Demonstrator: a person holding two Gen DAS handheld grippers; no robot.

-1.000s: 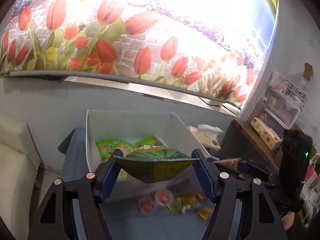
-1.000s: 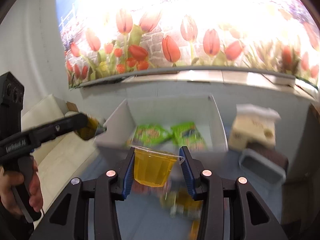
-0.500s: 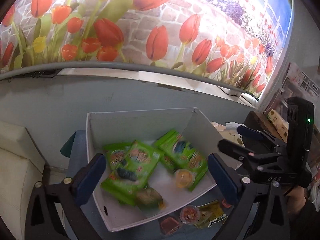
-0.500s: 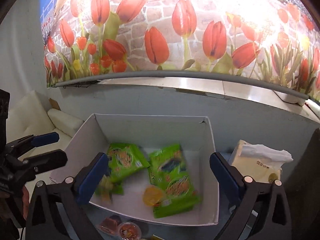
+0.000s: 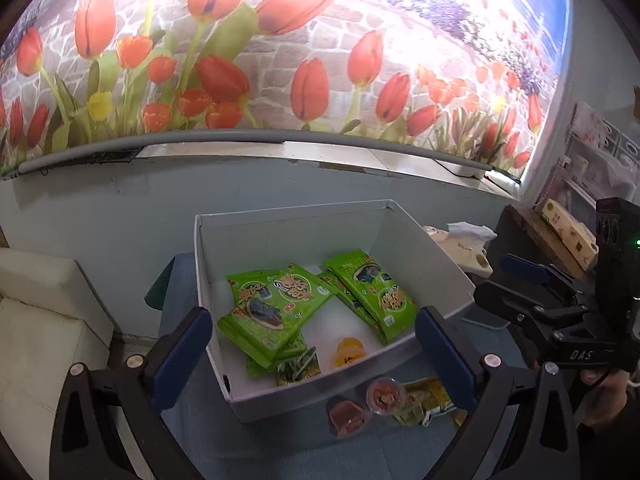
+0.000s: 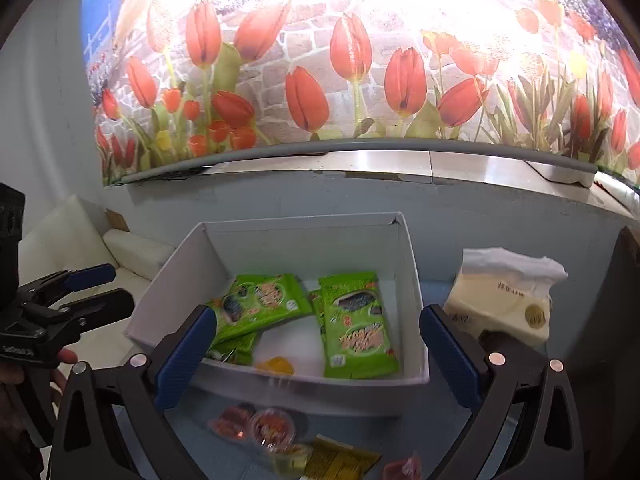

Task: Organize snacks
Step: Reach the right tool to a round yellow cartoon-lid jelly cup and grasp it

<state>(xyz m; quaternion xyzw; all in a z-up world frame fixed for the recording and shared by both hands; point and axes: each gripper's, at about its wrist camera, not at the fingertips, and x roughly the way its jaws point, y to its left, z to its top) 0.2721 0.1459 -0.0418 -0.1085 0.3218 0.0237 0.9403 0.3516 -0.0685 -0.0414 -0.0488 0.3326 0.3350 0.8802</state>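
Observation:
A white cardboard box (image 5: 436, 264) (image 6: 168, 284) stands on the blue table. Several green snack packets (image 5: 276, 304) (image 6: 356, 328) lie in it, with a yellow jelly cup (image 5: 350, 354) (image 6: 276, 366) and a small dark-green packet (image 5: 298, 368) near its front wall. My left gripper (image 5: 312, 344) hangs open and empty over the box's near side. My right gripper (image 6: 316, 344) is also open and empty over the front wall. In front of the box lie red jelly cups (image 5: 386, 394) (image 6: 272, 428) and a yellow packet (image 5: 426, 400) (image 6: 340, 460).
A cream tissue pack (image 6: 504, 300) (image 5: 460, 244) sits right of the box. A white sofa (image 5: 36, 312) (image 6: 88, 252) stands to the left. A grey wall with a tulip mural rises behind. Dark furniture with boxes (image 5: 560, 236) stands at the far right.
Both grippers have opened wide. The dark-green packet left the left one and the yellow jelly cup left the right one; both now lie in the box. Both views now look down into the box.

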